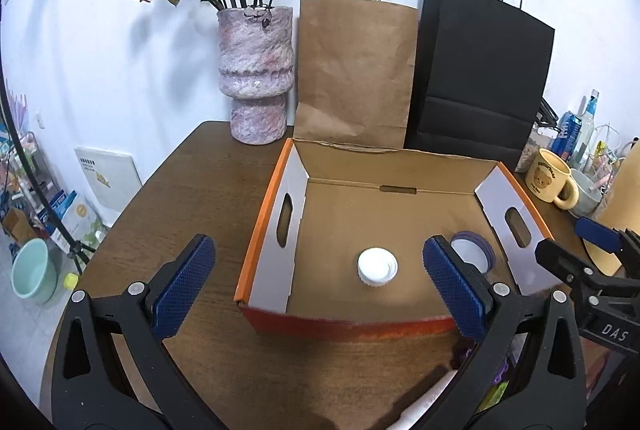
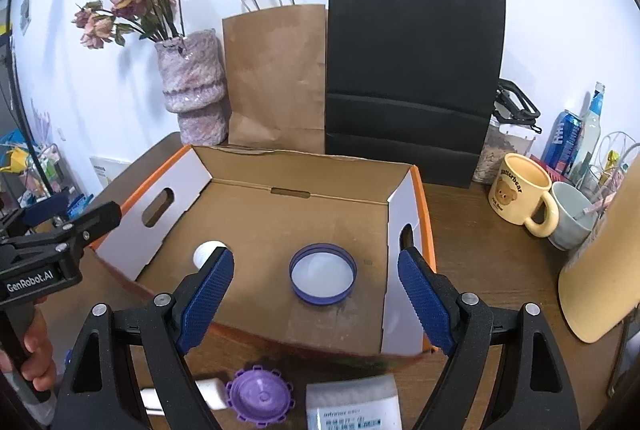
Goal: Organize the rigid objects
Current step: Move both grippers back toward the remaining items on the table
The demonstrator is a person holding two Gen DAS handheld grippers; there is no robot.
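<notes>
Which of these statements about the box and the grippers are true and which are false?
1. Two lids lie inside the cardboard box. True: a white cap and a purple-rimmed lid.
2. The right gripper holds the purple-rimmed lid. False: it is open and empty.
3. A purple gear-shaped cap lies on the table in front of the box. True.
4. The left gripper is shut. False: it is open.
5. The yellow mug stands inside the box. False: it stands beside it.
</notes>
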